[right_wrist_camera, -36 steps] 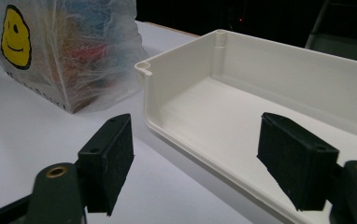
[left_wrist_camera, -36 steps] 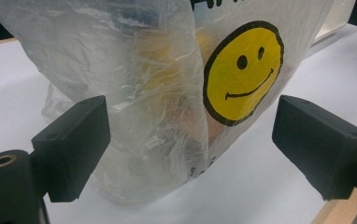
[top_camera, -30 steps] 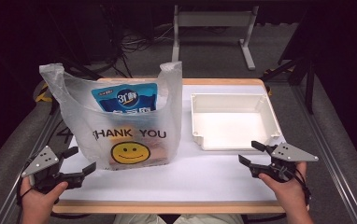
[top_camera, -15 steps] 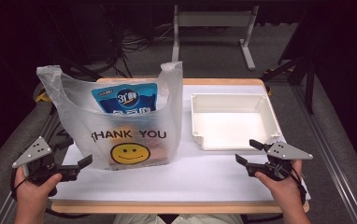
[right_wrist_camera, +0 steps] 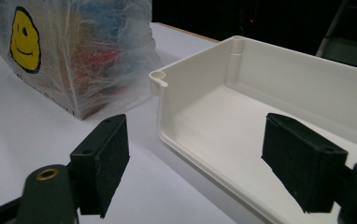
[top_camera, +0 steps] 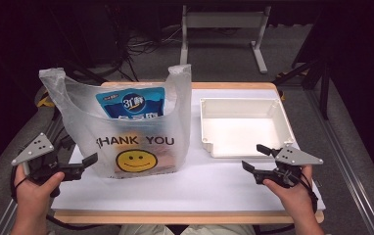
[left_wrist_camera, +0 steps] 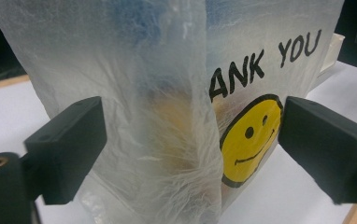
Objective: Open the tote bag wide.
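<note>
High view: dark room, white counter [top_camera: 199,186]. Plastic bag [top_camera: 131,127] stands left, beside empty tray [top_camera: 244,127].

Left gripper view: left gripper [left_wrist_camera: 190,144] gaping, bag corner between jaws, unpinched. Thin, floppy, slippery film; probably grab handles.

Right gripper view: right gripper [right_wrist_camera: 195,163] gaping too, empty.

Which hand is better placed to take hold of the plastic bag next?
Left, most likely. The left hand-held gripper sits open right at the plastic bag, whose side fold shows between its jaws. The right hand-held gripper is open near the white tray, apart from the bag.
</note>
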`<move>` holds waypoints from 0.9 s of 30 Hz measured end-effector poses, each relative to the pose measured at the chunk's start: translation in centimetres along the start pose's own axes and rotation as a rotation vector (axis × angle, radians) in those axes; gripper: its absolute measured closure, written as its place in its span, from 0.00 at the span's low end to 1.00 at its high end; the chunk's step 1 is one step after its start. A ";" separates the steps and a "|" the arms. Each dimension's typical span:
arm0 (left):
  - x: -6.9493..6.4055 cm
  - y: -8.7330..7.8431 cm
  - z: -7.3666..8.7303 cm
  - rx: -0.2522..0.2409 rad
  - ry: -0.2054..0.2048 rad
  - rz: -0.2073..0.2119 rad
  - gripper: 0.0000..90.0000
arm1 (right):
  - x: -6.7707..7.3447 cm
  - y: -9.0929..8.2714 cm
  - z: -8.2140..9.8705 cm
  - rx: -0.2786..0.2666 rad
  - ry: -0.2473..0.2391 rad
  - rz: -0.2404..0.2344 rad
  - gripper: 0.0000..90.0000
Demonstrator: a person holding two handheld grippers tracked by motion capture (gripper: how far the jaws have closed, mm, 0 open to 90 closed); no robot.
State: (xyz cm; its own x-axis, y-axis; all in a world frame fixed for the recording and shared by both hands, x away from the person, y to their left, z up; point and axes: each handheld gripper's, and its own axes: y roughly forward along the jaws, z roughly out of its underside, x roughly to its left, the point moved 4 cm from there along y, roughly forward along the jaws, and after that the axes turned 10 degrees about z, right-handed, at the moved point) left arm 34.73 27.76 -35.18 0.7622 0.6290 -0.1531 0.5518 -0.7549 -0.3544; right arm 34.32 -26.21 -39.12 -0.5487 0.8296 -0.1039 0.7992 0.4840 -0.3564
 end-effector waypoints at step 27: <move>2.8 2.4 -1.4 0.157 0.014 0.120 0.64 | 2.8 4.9 -5.3 0.059 -0.080 -0.093 0.33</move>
State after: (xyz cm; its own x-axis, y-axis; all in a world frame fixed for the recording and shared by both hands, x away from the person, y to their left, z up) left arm 38.69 27.46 -35.17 0.8247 0.5327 -0.1902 0.3981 -0.7856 -0.4737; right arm 37.98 -20.00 -36.23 -0.6395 0.7559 -0.1406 0.7295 0.5388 -0.4214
